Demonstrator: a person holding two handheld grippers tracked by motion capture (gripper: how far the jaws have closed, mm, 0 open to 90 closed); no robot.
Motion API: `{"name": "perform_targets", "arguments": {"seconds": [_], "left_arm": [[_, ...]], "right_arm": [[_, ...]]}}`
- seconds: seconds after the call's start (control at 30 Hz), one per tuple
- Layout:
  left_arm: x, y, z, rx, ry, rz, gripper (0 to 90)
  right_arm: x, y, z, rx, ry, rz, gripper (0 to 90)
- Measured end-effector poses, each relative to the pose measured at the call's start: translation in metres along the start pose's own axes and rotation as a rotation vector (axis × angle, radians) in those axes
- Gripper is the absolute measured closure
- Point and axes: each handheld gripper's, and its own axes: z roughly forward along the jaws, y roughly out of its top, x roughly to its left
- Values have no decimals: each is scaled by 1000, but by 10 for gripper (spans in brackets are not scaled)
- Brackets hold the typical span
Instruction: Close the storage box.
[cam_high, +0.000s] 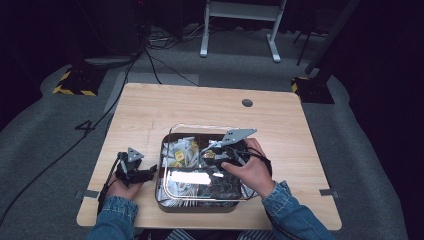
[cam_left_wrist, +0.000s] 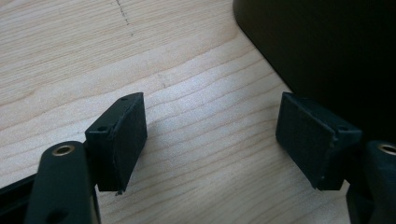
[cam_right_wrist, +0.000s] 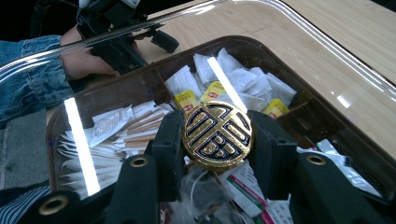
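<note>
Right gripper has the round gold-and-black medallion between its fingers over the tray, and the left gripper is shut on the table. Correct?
Not quite. In the left gripper view the left gripper stands open on the table, nothing between its fingers. The right gripper does hold the medallion over the tray.

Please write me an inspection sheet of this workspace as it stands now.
Surface: light wooden table, a round hole near its far edge.
Job's things: gold-and-black round knob on a clear lid over a dark tray of sachets and sticks.
Clutter: nothing seen.
Tools: right tool shut on the knob; left tool open, over bare table beside the tray.
Cables: black cables across the floor.
Surroundings: grey carpet, white frame legs, dark room.
</note>
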Motion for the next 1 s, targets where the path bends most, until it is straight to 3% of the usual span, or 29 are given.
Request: {"name": "perform_targets", "arguments": {"seconds": [0.47,1.0], "left_arm": [[0,0,0,0,0,0,250],[0,0,0,0,1,0,250]], "right_arm": [[8,-7,37,59,-22,-20,585],[8,-15,54,80,-50,-22,585]]}}
